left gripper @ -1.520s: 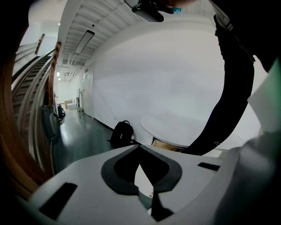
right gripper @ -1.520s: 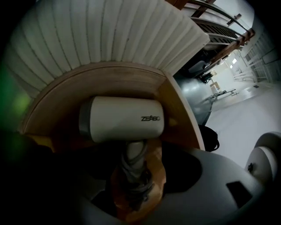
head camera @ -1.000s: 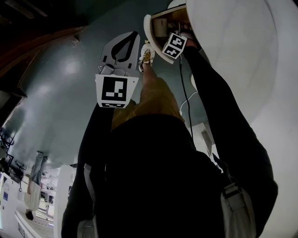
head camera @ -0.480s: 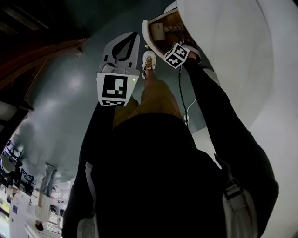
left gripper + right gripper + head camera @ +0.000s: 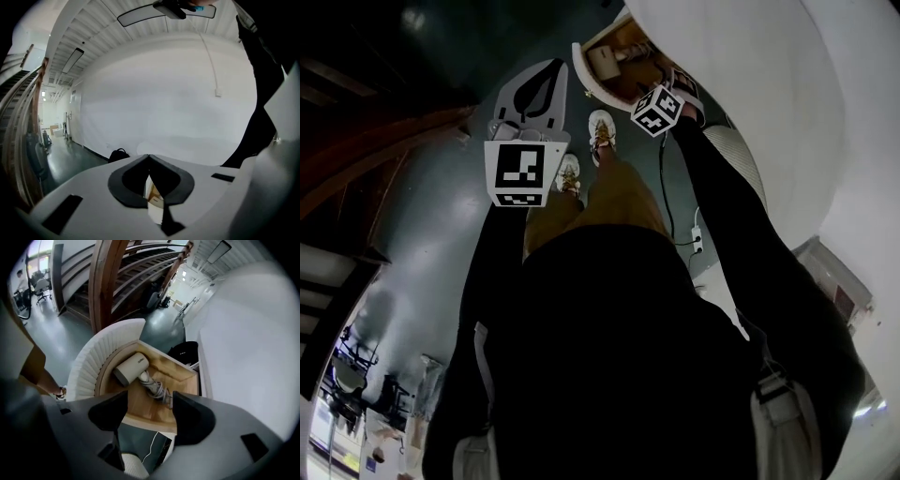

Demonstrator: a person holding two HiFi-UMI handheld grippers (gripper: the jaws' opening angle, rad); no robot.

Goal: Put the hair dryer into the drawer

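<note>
A cream hair dryer [image 5: 131, 369] with its coiled cord [image 5: 157, 386] lies inside the open wooden drawer [image 5: 154, 411], which has a curved, ribbed white front [image 5: 89, 364]. My right gripper [image 5: 147, 416] hangs open just above the drawer's near edge, nothing between its jaws. In the head view its marker cube [image 5: 658, 110] sits right beside the drawer [image 5: 581, 75], where the dryer [image 5: 603, 62] shows. My left gripper [image 5: 546, 80] is held out over the floor to the left of the drawer, jaws shut and empty; in its own view the left gripper [image 5: 149, 161] points at a white wall.
The drawer belongs to a big rounded white cabinet [image 5: 750, 94]. The person's shoes [image 5: 601, 127] stand on dark floor below it, with a cable and plug [image 5: 697, 239] nearby. A wooden staircase [image 5: 108, 282] and a black bag [image 5: 185, 352] lie beyond the drawer.
My right gripper has drawn back a little from the drawer, leaving the dryer lying inside. The left gripper drifted slightly left, still shut. The head view tilted.
</note>
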